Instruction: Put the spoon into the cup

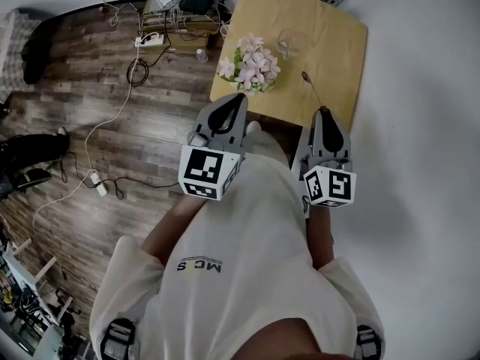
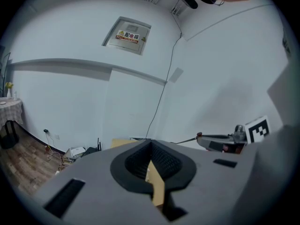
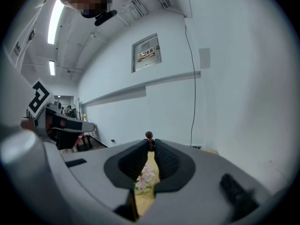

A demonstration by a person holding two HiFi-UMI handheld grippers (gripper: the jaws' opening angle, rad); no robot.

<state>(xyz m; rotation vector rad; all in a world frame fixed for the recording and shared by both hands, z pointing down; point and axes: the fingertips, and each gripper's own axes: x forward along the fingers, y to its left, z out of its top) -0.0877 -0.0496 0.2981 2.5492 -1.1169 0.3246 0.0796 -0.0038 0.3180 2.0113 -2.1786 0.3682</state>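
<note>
While flowers (image 1: 251,64) flank cup (image 1: 289,43), right gripper (image 1: 323,110) holds spoon (image 1: 312,88)

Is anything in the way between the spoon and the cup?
Nothing that I can see. The right tongs grip the spoon over the table, and the clear cup stands a little past its tip. The flowers sit off to the left, beside that path.

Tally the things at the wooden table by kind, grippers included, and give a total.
Flower bunch: 1
Clear cup: 1
Spoon: 1
Grippers: 2, the left gripper shut and empty, the right gripper shut on the spoon
Total: 5
</note>
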